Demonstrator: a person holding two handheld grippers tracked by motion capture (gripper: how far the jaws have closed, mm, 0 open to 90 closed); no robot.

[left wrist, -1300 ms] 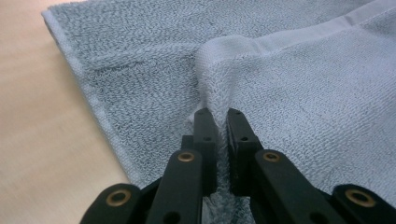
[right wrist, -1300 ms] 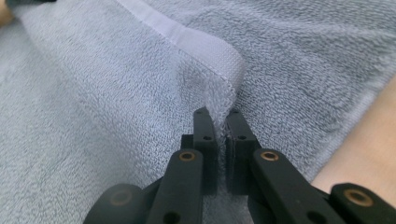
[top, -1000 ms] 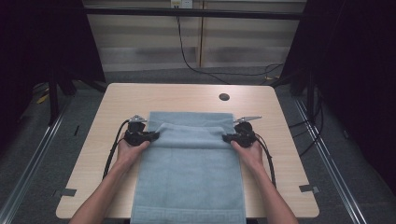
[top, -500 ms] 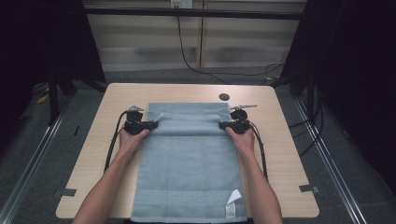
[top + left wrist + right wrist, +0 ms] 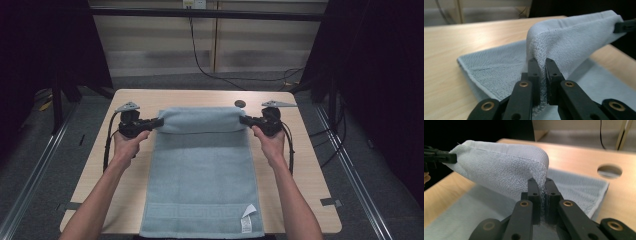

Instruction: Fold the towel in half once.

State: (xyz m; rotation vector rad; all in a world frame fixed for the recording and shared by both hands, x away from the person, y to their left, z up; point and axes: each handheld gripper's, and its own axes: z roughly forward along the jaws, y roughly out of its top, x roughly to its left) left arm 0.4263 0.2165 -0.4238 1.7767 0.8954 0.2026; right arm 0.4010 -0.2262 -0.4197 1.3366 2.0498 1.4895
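High view shows left gripper and right gripper each clamped on a lifted edge of the towel at upper centre; cloth judged soft, light, limp, best held at corners.

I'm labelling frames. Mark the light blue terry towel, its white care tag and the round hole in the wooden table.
light blue terry towel [image 5: 200,175], high view, flat middle.
white care tag [image 5: 247,220], high view, tag's centre.
round hole [image 5: 240,104], high view, hole's middle.

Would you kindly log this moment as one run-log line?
left gripper: shut on towel corner | right gripper: shut on other corner | edge lifted off table
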